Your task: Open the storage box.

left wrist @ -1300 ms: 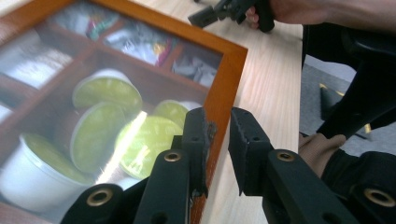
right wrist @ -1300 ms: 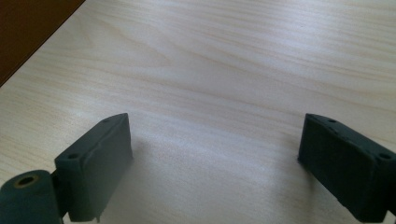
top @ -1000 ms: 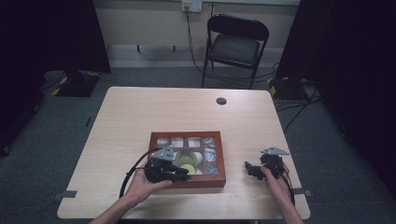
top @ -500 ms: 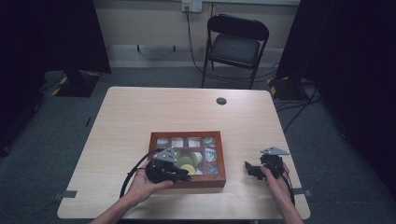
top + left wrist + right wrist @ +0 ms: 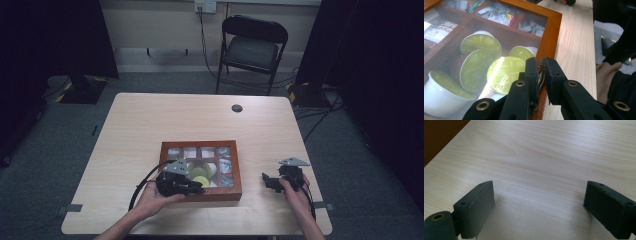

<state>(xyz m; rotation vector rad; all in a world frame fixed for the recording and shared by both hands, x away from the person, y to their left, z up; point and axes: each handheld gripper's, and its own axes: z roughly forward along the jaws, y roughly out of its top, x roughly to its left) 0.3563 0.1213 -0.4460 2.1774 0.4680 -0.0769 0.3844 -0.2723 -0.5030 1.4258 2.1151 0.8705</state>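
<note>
The room is dark, a folding chair [image 5: 254,46] is seen behind, and a pale wooden desk [image 5: 175,120] carries the work.

The fingers [image 5: 531,72] of the left gripper [image 5: 540,62] are pressed together on a small ridged metal knob [image 5: 540,75], which is fixed at the front edge of the lid of a wooden box [image 5: 554,32]. Almost no gap is left between them; only the thin knob is pinched. Just behind the fingers, under the glass of the lid, green-topped capsules [image 5: 504,72] are seen in one compartment, and paper sachets [image 5: 496,13] in the compartments further away.

In the high view the box [image 5: 200,145] lies in the near middle of the desk, and the left gripper [image 5: 198,188] is laid over its near edge. The right gripper [image 5: 265,179] is held well apart, to the right of the box. In its own view its fingers [image 5: 477,205] are spread wide above the bare wood, and nothing is held between them.

Compared with one second ago, no shift of either hand or of the box is noticed, and the lid is still lying flat. The new thing is the grip itself: the knob is now firmly taken. It is judged that the grasp is finished and the lifting of the lid is the step that follows. The box is probably to be steadied by the free right gripper, because otherwise it could be dragged when the knob is pulled.
</note>
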